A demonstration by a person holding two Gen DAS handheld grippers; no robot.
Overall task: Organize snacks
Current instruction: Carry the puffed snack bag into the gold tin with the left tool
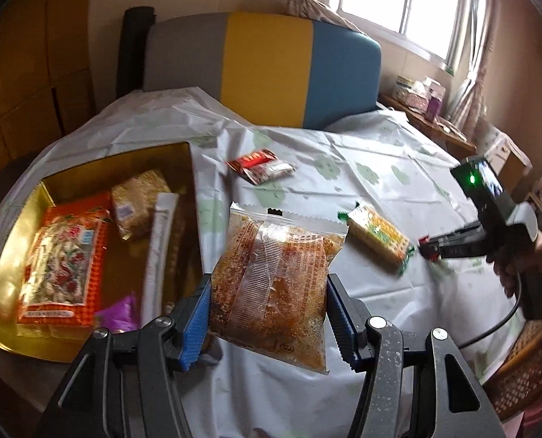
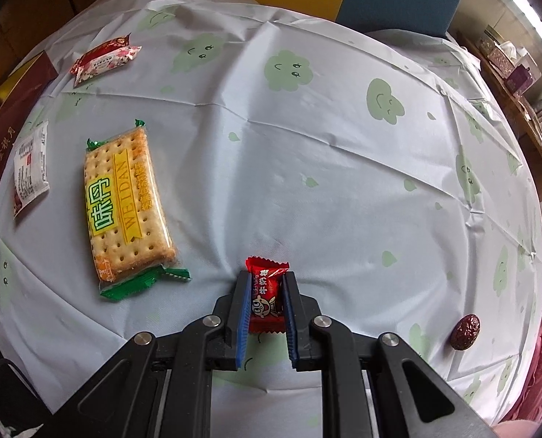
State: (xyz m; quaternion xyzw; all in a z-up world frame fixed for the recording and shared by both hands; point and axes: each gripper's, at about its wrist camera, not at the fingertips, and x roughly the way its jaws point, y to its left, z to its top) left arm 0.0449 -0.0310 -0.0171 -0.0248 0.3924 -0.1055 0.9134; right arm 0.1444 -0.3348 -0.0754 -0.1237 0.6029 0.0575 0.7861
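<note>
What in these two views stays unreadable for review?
- Left wrist view: the gold box's near corner and purple wrapper sit behind the left gripper and its clear snack bag.
- Right wrist view: the white-labelled packet is warped at the picture's edge, print too small.

We see a glossy clear plastic snack bag (image 1: 271, 292) crinkled in our ribbed blue rubbery fingers (image 1: 197, 325), shiny red foil-like candy wrapper (image 2: 267, 294), creased matt plastic sheet on the worktop (image 2: 307, 146), mirror-gold glossy box (image 1: 4, 262), wrinkled dried date (image 2: 465, 331).
</note>
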